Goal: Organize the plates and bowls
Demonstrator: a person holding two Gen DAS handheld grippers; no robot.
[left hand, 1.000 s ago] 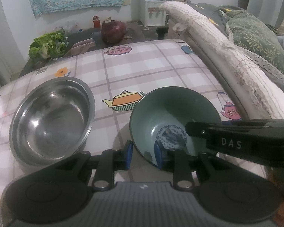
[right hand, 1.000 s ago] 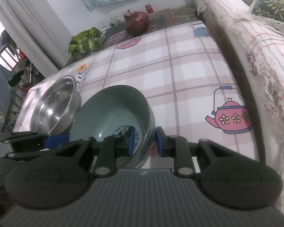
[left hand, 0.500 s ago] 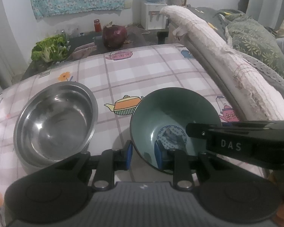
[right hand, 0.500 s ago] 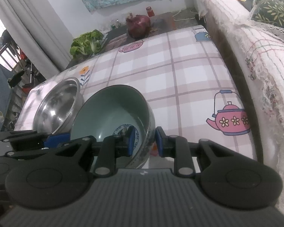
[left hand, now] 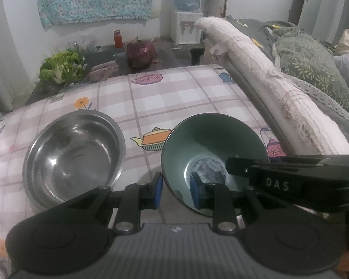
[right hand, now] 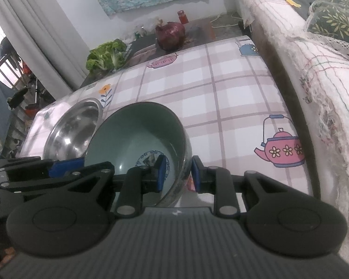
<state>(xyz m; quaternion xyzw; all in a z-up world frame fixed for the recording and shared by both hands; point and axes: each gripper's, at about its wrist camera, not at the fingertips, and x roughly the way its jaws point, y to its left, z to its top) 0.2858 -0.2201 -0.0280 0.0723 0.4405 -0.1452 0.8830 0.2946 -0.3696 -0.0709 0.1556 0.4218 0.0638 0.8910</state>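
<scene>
A green bowl [left hand: 211, 139] with a blue picture in its bottom hangs just over the checked tablecloth [left hand: 174, 97], casting a shadow below. My left gripper [left hand: 175, 191] is shut on its near left rim, one blue pad inside and one outside. In the right wrist view my right gripper [right hand: 178, 174] is shut on the right rim of the green bowl [right hand: 137, 134] in the same way. A steel bowl [left hand: 72, 158] sits empty on the cloth just left of it, also in the right wrist view as the steel bowl [right hand: 74, 127].
A sofa arm under a white cover [left hand: 267, 86] runs along the table's right edge, with cushions behind. Beyond the far edge a low dark table holds a lettuce [left hand: 60, 69], a red cabbage [left hand: 140, 53] and a red jar [left hand: 118, 38].
Both grippers keep their hold on the green bowl. The views have drifted only slightly; the steel bowl stays where it was.
</scene>
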